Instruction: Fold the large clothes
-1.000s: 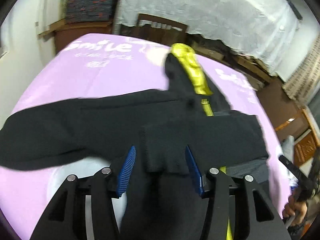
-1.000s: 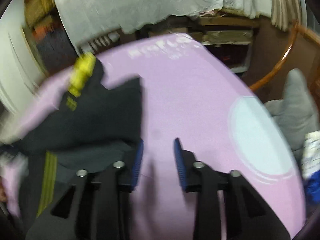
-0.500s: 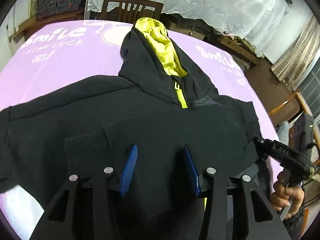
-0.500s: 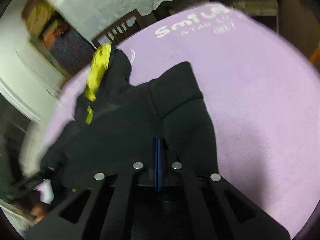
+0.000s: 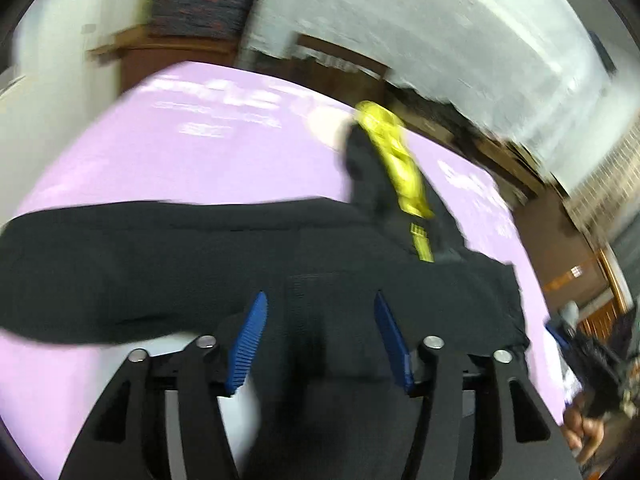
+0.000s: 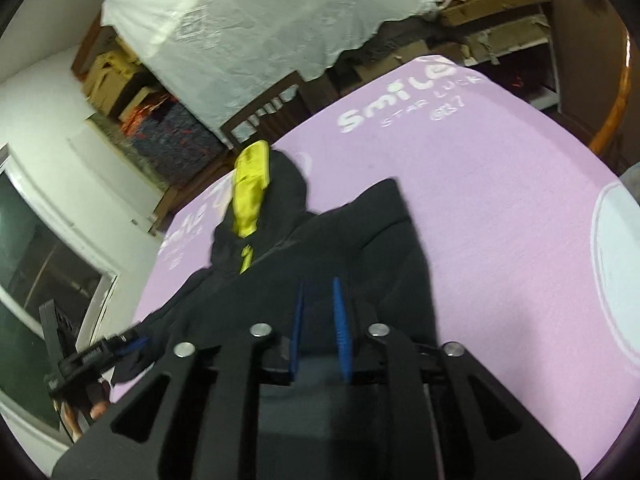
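A black hoodie [image 5: 200,256] with a yellow-lined hood [image 5: 396,168] lies spread on the purple table cover [image 5: 180,152]. My left gripper [image 5: 320,312] is open, its blue pads on either side of a ribbed sleeve cuff [image 5: 320,292] that lies over the hoodie's body. In the right wrist view the hoodie [image 6: 360,248] lies with its hood [image 6: 250,192] pointing away. My right gripper [image 6: 318,300] is partly open, pads a narrow gap apart, low over the black fabric; whether it pinches cloth is unclear.
A wooden chair [image 6: 264,108] and a white-draped stack [image 6: 260,20] stand behind the table. A printed white circle [image 6: 616,264] marks the cover at right. The other gripper and hand show at the edge in each view [image 6: 84,364] [image 5: 592,364].
My left gripper has swung back and lower, with a sleeve cuff now between its open pads. My right gripper went from shut to slightly open over the hoodie.
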`<state>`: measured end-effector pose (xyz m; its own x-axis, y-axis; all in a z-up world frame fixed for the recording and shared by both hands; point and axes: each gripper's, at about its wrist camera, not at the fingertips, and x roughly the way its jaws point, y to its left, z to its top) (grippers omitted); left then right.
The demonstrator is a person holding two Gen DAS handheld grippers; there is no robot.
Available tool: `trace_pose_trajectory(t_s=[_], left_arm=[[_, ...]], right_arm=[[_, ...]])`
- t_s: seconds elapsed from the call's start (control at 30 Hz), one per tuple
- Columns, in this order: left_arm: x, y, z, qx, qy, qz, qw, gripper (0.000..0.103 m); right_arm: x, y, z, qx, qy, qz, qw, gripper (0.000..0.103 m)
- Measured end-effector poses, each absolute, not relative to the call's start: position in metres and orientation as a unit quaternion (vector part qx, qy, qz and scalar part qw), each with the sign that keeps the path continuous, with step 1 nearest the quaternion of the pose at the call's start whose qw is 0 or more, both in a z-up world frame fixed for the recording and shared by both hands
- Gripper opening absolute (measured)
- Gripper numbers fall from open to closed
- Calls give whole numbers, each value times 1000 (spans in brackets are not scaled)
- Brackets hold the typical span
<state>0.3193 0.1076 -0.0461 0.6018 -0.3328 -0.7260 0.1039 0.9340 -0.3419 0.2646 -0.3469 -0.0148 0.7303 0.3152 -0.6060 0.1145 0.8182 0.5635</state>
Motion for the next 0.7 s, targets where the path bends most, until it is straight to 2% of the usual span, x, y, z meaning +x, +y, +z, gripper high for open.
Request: trace_pose_trajectory(t_s=[0.13,0.3,0.4,0.7], left_arm=[[296,183,-54,-184,427,-31,885,62],[272,262,-69,-263,425,55,864,62],[271,282,-77,-298,423,71,853,62],[281,299,-84,-335,399,109,846,61]], right_arm=[[256,-329,-16,282,371,77,882,26],[255,-326,-22,298,380,90,871,28],[250,-329,-22,304,376,83,872,33],[252,-346,-37,338,389,68,855,35]])
